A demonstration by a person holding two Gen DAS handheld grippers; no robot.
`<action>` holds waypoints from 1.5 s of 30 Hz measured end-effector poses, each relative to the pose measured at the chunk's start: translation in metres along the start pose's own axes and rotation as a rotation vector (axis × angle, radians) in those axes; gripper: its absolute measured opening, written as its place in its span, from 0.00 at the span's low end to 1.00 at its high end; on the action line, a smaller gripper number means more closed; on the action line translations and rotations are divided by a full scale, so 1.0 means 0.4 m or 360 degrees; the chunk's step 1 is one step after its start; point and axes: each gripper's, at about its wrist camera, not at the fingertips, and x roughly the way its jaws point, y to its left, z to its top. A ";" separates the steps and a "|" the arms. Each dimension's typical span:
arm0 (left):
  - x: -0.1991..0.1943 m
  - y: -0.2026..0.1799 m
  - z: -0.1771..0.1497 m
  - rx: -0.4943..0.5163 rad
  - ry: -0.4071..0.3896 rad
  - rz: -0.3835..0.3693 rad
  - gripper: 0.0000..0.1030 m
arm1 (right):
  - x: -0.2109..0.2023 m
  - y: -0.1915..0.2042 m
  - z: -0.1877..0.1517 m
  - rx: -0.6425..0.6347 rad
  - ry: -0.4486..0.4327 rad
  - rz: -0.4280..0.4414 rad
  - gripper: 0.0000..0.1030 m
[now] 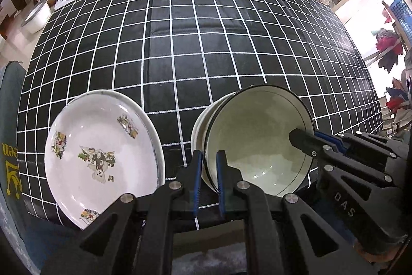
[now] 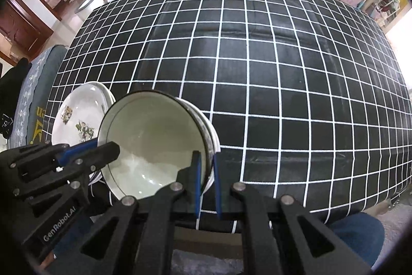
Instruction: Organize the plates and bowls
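Both grippers, left [image 1: 208, 172] & right [image 2: 206, 172], clamped on bowl [image 1: 257, 141] rim, stacking underway; next: ease off w/o tipping.

We count two stacked bowls [image 1: 257, 135], two stacked plates [image 1: 103, 146], two grippers and one checked tablecloth [image 1: 206, 43].

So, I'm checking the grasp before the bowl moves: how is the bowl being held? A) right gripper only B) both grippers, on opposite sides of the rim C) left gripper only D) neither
B: the left gripper and right gripper each straddle the rim of the bowl on opposite sides.
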 end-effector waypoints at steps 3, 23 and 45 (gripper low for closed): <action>0.010 0.002 -0.004 -0.0001 0.0006 0.0005 0.09 | 0.011 0.003 0.001 -0.0002 0.0022 0.0006 0.11; 0.018 -0.008 -0.011 0.0020 -0.0009 -0.0038 0.21 | 0.002 0.001 0.009 -0.0020 0.0038 -0.0029 0.37; -0.001 0.034 -0.013 0.0082 -0.0084 -0.0200 0.78 | -0.023 -0.059 -0.020 0.0066 -0.0068 0.0016 0.87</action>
